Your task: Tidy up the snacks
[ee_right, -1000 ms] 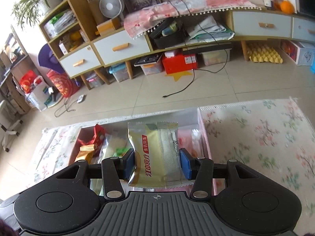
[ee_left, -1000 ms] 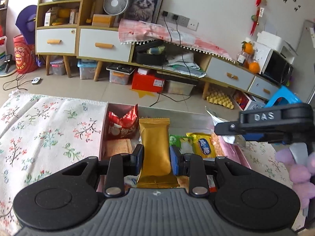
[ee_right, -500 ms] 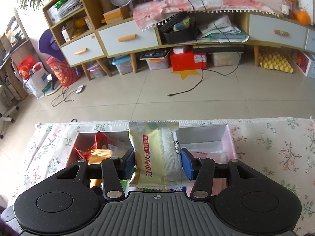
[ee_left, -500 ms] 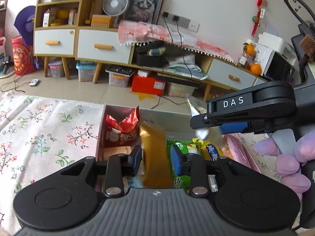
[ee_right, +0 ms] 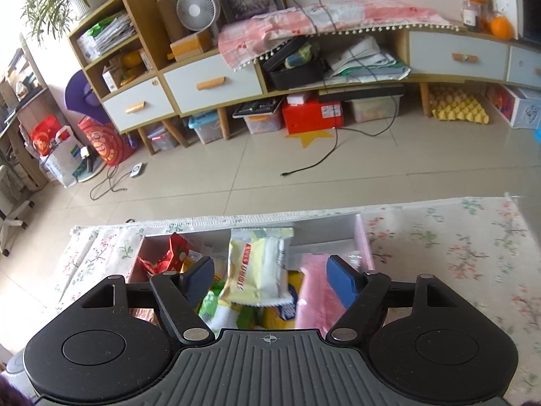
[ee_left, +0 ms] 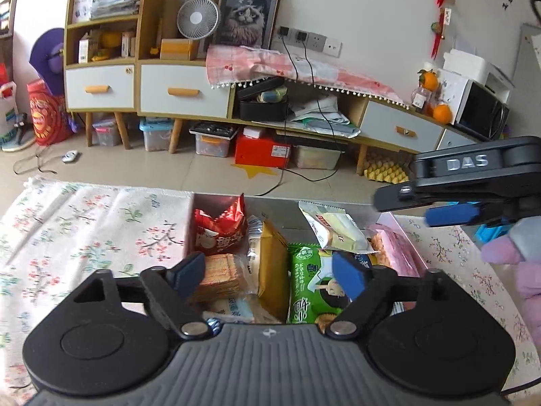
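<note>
Snacks sit packed in a box (ee_left: 216, 199) on a floral cloth (ee_left: 84, 230), right under both grippers. Left gripper (ee_left: 270, 275): jaws opening, pads clear of everything; a gold pack (ee_left: 272, 267) stands on edge between them, untouched, its lower end cut off by the gripper body. Beside it a green pack (ee_left: 304, 284), partly behind the right pad, and a cracker stack (ee_left: 219, 275), partly behind the left pad. Farther back a red bag (ee_left: 219, 230) in the box's far-left corner, and a pale yellow pack (ee_left: 338, 230) leaning on the other packs. Pink wrappers (ee_left: 392, 247) at the box's right side are blurry, can't tell what they are.

Right gripper (ee_right: 270, 280): jaws opening too, pads clear of the pale yellow pack (ee_right: 260, 270), which is between them, motion-blurred, print unreadable. Stuff below it is smeared; only green, yellow and pink patches show. In the left view the right gripper (ee_left: 453, 209) comes in from the right edge, mostly cut off, with gloved fingers (ee_left: 507, 260) behind it.

Beyond the cloth: tiled floor, a red box (ee_left: 262, 150) under a low cabinet (ee_left: 182, 91), a fan (ee_left: 197, 18) on top.
</note>
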Tool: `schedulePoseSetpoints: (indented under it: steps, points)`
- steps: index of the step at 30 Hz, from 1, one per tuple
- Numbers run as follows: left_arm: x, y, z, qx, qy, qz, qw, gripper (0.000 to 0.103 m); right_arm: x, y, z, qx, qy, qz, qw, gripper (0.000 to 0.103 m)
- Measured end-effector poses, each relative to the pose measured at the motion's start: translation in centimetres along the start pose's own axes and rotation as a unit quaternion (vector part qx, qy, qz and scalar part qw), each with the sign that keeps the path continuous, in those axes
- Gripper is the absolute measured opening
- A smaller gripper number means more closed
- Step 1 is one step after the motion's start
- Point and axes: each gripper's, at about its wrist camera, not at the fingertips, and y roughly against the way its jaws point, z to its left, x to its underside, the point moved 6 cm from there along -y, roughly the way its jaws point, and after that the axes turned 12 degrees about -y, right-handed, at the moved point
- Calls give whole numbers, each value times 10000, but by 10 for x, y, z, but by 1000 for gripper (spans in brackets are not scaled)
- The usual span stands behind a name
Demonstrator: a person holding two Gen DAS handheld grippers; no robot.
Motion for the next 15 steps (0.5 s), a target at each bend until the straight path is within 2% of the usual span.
schedulePoseSetpoints:
  steps: [1, 7, 15]
  points:
    - [0, 4, -1, -83, -40, 19, 10000, 92, 1, 7, -2, 4, -13, -38, 10000, 80]
    - [0, 29, -8, -357, -292, 154, 9988, 102, 15, 45, -12, 25, -70, -138, 9999, 85]
    - [14, 60, -11, -489, -327, 411, 9974, 102, 46, 86, -21, 47, -38, -231, 9997, 93]
